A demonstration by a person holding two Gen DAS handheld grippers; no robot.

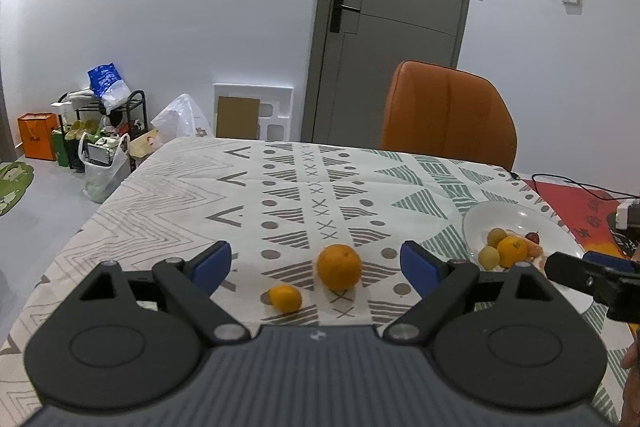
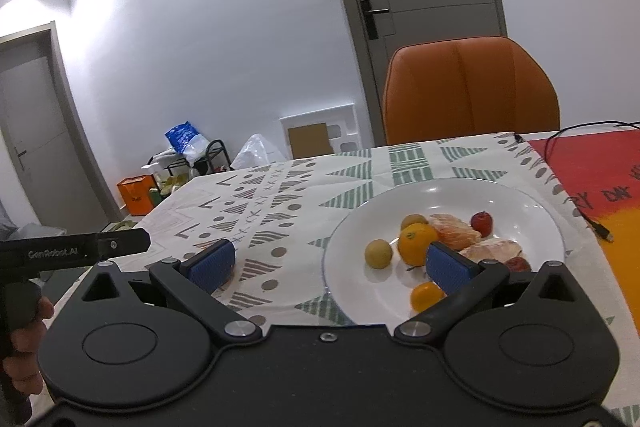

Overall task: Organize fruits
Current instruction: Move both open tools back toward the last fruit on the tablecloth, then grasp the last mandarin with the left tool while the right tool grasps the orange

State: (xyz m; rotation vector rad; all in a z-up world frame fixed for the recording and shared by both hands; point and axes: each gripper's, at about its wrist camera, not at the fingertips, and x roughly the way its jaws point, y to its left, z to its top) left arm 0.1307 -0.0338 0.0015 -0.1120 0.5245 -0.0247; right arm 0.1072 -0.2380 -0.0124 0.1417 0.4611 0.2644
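Orange [image 1: 339, 267], left of plate [image 1: 476, 223]: firm, round, rolls easily; take it across its middle with your wide-open left claw [image 1: 316, 263].

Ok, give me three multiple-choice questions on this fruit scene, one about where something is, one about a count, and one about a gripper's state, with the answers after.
1. Where is the large orange?
A. on the tablecloth, ahead of the left gripper
B. in the white plate
C. on the orange chair

2. How many fruits lie on the cloth outside the plate, in the left wrist view?
A. none
B. two
C. five

3. How does the right gripper stand?
A. shut on a fruit
B. shut, empty
C. open, holding nothing

Answers: 1 A, it sits on the patterned cloth between the blue pads. 2 B, the large orange and a small tangerine. 3 C, its pads are wide apart.
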